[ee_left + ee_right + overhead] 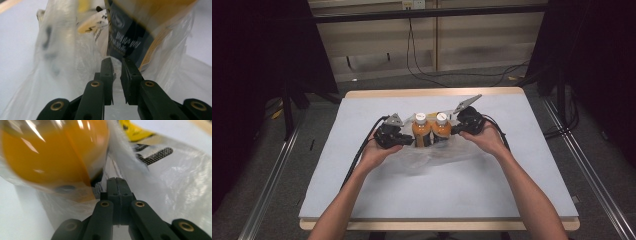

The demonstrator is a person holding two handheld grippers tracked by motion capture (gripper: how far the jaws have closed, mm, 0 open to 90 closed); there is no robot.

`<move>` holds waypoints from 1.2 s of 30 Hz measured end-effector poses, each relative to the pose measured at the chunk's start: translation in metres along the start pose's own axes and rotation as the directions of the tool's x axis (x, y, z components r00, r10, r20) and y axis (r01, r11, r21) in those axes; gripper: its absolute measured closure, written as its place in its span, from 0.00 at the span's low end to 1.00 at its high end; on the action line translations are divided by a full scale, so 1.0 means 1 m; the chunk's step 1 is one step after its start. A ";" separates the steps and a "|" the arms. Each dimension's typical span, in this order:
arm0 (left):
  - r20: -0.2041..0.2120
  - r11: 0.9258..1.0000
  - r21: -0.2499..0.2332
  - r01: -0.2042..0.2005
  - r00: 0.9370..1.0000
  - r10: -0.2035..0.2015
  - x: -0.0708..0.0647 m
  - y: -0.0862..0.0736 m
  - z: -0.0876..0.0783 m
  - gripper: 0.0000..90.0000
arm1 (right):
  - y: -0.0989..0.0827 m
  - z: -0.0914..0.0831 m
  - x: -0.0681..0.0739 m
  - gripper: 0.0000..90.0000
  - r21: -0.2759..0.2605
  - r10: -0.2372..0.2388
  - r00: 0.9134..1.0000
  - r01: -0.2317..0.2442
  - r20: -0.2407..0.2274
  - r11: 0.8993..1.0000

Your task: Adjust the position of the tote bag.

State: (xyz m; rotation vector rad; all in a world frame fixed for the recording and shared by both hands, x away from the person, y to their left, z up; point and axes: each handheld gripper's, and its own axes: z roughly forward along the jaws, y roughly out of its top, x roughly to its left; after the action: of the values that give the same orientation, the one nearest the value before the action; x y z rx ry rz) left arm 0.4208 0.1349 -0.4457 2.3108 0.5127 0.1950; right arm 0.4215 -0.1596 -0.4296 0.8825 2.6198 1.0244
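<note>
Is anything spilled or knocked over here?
No. Both bottles stand upright, capped, in a clear bag. The left gripper and right gripper pinch the bag's plastic.

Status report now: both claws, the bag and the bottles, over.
Left claw nearly shut on clear plastic bag. Right claw shut on bag. Two orange bottles upright in the bag. Nothing blocking.

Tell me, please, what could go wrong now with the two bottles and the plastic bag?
1. The two bottles stand upright and close together in the thin clear plastic bag; a sideways pull could tip them.
2. The right gripper has its jaws pressed together on a thin fold of film, which may slip or tear.
3. The left gripper pinches film with a narrow gap, so its hold looks weaker.
</note>
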 end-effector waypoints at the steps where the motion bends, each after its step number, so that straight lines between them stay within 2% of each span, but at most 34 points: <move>1: -0.007 1.000 0.010 -0.007 1.000 0.007 0.000 -0.001 0.001 0.89 | -0.001 0.004 0.000 1.00 0.017 0.000 1.000 0.000 0.006 1.000; 3: -0.003 1.000 0.009 -0.005 1.000 0.005 -0.001 -0.002 0.003 0.89 | -0.003 0.008 -0.001 1.00 0.028 -0.001 1.000 0.001 0.002 1.000; 5: 0.002 0.999 0.026 -0.019 1.000 0.019 0.000 -0.003 0.005 0.89 | -0.007 0.017 -0.001 1.00 0.069 0.007 1.000 -0.007 0.001 0.998; 6: -0.020 0.998 0.063 -0.026 0.999 0.027 -0.002 -0.005 0.009 0.89 | -0.009 0.020 -0.002 1.00 0.079 -0.004 1.000 0.005 -0.002 0.997; 7: -0.006 0.996 0.081 -0.040 0.999 0.041 -0.002 -0.007 0.010 0.89 | -0.010 0.023 -0.002 1.00 0.102 -0.012 1.000 0.011 0.008 0.995; 8: -0.021 0.996 0.080 -0.040 0.999 0.042 -0.003 -0.008 0.013 0.90 | -0.012 0.024 -0.002 1.00 0.112 -0.012 1.000 0.011 0.009 0.994; 10: -0.012 0.988 0.122 -0.094 0.995 0.096 0.000 -0.009 0.011 0.90 | -0.016 0.027 -0.004 1.00 0.128 -0.005 1.000 0.003 0.010 0.992; 11: -0.015 0.990 0.114 -0.086 0.996 0.088 0.000 -0.011 0.012 0.90 | -0.018 0.028 -0.003 1.00 0.141 0.002 1.000 -0.003 0.008 0.990; 12: -0.044 0.992 0.114 -0.059 0.997 0.064 -0.003 -0.013 0.016 0.91 | -0.020 0.029 -0.005 1.00 0.152 -0.017 1.000 0.015 0.009 0.988; 13: -0.059 0.982 0.164 -0.096 0.993 0.107 -0.002 -0.013 0.017 0.92 | -0.023 0.029 -0.005 1.00 0.163 -0.011 1.000 0.009 0.009 0.987; 14: -0.063 0.979 0.174 -0.109 0.991 0.121 -0.002 -0.015 0.018 0.93 | -0.025 0.028 -0.005 1.00 0.169 -0.009 1.000 0.007 0.010 0.986; 15: -0.056 0.984 0.157 -0.086 0.994 0.095 -0.001 -0.017 0.017 0.96 | -0.026 0.027 -0.005 1.00 0.171 -0.011 1.000 0.009 0.009 0.985; 17: -0.052 0.984 0.158 -0.084 0.994 0.093 0.002 -0.018 0.016 0.96 | -0.028 0.025 -0.007 1.00 0.172 -0.025 1.000 0.022 0.014 0.985; 18: -0.047 0.984 0.164 -0.071 0.996 0.079 0.004 -0.020 0.013 0.97 | -0.033 0.021 -0.007 1.00 0.167 0.001 1.000 -0.003 0.014 0.986; 19: -0.045 0.984 0.161 -0.071 0.996 0.080 0.005 -0.020 0.013 0.97 | -0.035 0.020 -0.009 1.00 0.161 -0.006 1.000 0.004 0.012 0.987; 20: -0.042 0.980 0.179 -0.085 0.995 0.094 0.006 -0.020 0.011 0.98 | -0.038 0.017 -0.009 1.00 0.163 -0.009 1.000 0.006 0.017 0.987; 21: -0.042 0.980 0.179 -0.085 0.995 0.094 0.006 -0.020 0.011 1.00 | -0.040 0.014 -0.009 1.00 0.179 -0.025 0.999 0.018 0.036 0.984; 23: -0.045 0.967 0.221 -0.129 0.989 0.142 0.005 -0.017 0.011 1.00 | -0.040 0.011 -0.006 1.00 0.212 -0.068 0.996 0.054 0.060 0.976; 24: -0.049 0.967 0.221 -0.129 0.989 0.143 0.003 -0.017 0.011 1.00 | -0.040 0.009 -0.005 1.00 0.229 -0.084 0.994 0.066 0.070 0.971; 25: -0.051 0.957 0.247 -0.152 0.984 0.169 0.003 -0.016 0.010 1.00 | -0.040 0.008 -0.004 1.00 0.246 -0.099 0.992 0.078 0.073 0.966; 26: -0.060 0.956 0.254 -0.150 0.984 0.170 0.003 -0.016 0.010 1.00 | -0.040 0.007 -0.002 1.00 0.257 -0.107 0.991 0.084 0.074 0.963; 27: -0.063 0.948 0.271 -0.166 0.980 0.190 0.004 -0.016 0.008 1.00 | -0.041 0.007 -0.002 1.00 0.262 -0.122 0.990 0.098 0.075 0.960; 28: -0.063 0.946 0.281 -0.161 0.980 0.186 0.005 -0.017 0.007 1.00 | -0.041 0.007 -0.002 1.00 0.268 -0.128 0.989 0.103 0.075 0.958; 30: -0.075 0.949 0.282 -0.139 0.983 0.166 0.008 -0.021 0.003 1.00 | -0.041 0.006 -0.003 1.00 0.272 -0.133 0.989 0.109 0.071 0.956; 32: -0.078 0.950 0.280 -0.134 0.984 0.162 0.011 -0.023 0.001 1.00 | -0.042 0.004 -0.004 1.00 0.282 -0.139 0.987 0.113 0.076 0.953; 33: -0.072 0.945 0.294 -0.144 0.982 0.172 0.013 -0.023 0.000 1.00 | -0.042 0.003 -0.004 1.00 0.292 -0.158 0.984 0.129 0.077 0.948; 34: -0.078 0.949 0.287 -0.127 0.985 0.155 0.013 -0.024 0.000 1.00 | -0.043 0.002 -0.004 1.00 0.298 -0.154 0.984 0.123 0.085 0.947; 35: -0.078 0.949 0.287 -0.127 0.985 0.155 0.013 -0.024 0.000 1.00 | -0.043 0.001 -0.005 1.00 0.307 -0.171 0.982 0.137 0.086 0.942; 36: -0.084 0.944 0.297 -0.140 0.981 0.172 0.015 -0.023 0.000 1.00 | -0.044 0.000 -0.005 1.00 0.324 -0.178 0.979 0.138 0.098 0.936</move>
State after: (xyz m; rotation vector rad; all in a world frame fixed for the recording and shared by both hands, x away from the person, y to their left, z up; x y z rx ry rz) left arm 0.4274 0.1566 -0.4621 2.6425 0.4350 0.3446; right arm 0.4052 -0.1885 -0.4591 0.7504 2.7347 0.4993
